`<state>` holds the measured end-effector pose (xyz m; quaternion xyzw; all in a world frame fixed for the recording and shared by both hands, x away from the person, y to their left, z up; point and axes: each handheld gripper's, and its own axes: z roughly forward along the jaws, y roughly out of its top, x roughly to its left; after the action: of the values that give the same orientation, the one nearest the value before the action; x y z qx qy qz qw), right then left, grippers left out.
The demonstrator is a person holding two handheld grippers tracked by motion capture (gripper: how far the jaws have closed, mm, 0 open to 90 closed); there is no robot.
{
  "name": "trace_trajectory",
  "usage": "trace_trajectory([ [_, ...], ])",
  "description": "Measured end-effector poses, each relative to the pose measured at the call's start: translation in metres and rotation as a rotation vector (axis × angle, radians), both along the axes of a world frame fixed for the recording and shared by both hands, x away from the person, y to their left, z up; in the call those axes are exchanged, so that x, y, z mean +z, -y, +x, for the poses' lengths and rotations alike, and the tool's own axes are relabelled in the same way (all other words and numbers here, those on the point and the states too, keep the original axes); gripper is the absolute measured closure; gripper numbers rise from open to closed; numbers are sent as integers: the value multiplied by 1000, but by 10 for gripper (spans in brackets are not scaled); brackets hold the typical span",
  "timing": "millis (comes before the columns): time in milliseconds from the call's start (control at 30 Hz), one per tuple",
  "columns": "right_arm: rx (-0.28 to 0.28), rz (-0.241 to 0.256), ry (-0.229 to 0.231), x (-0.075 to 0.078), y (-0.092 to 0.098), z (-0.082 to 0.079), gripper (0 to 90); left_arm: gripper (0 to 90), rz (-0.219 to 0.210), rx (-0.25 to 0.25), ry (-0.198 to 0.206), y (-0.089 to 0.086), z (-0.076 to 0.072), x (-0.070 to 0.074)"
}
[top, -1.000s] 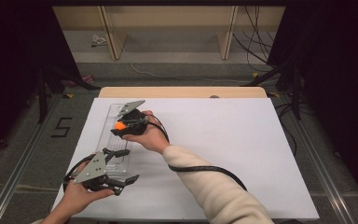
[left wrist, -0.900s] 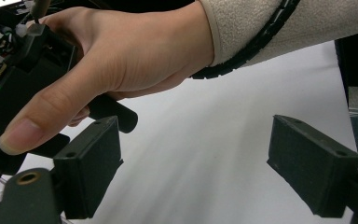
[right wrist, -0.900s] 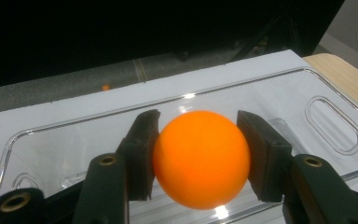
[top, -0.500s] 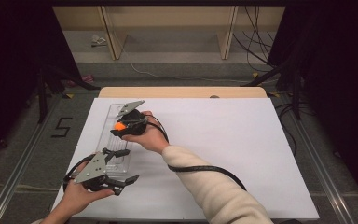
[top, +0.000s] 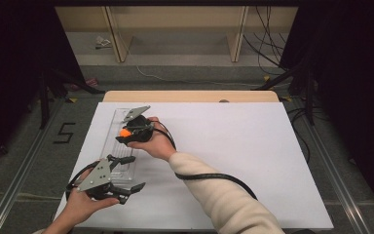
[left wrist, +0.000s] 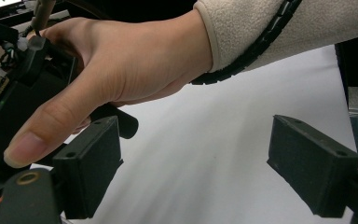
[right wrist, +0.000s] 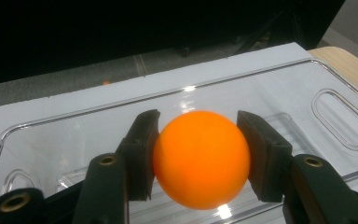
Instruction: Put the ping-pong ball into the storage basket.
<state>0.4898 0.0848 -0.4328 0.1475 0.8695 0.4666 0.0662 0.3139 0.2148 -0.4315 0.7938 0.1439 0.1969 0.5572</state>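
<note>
Between the right gripper's (right wrist: 199, 154) matt black rubbery pads (right wrist: 142, 154), a smooth orange plastic ball (right wrist: 200, 158); beneath, a glossy clear plastic tray (right wrist: 340, 116).

The tabletop (top: 253, 156) lies bare and open across its middle and right, while its left strip is taken up by a clear tray (top: 112, 134) running from the far edge toward the person. The right claw (top: 122, 132), clamped on an orange ball (top: 125, 132), hangs over the tray's middle, and its forearm (top: 214, 195) slants across the near centre. The left claw (top: 129, 173), jaws wide apart, sits by the tray's near end, just beside the right hand (left wrist: 121, 60).
</note>
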Motion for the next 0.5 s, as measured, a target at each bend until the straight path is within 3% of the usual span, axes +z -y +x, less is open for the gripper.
trace_trajectory([
  [500,-1,-6,-3,-3,-1,1,511,166,-1,0,0,0,0,0],
])
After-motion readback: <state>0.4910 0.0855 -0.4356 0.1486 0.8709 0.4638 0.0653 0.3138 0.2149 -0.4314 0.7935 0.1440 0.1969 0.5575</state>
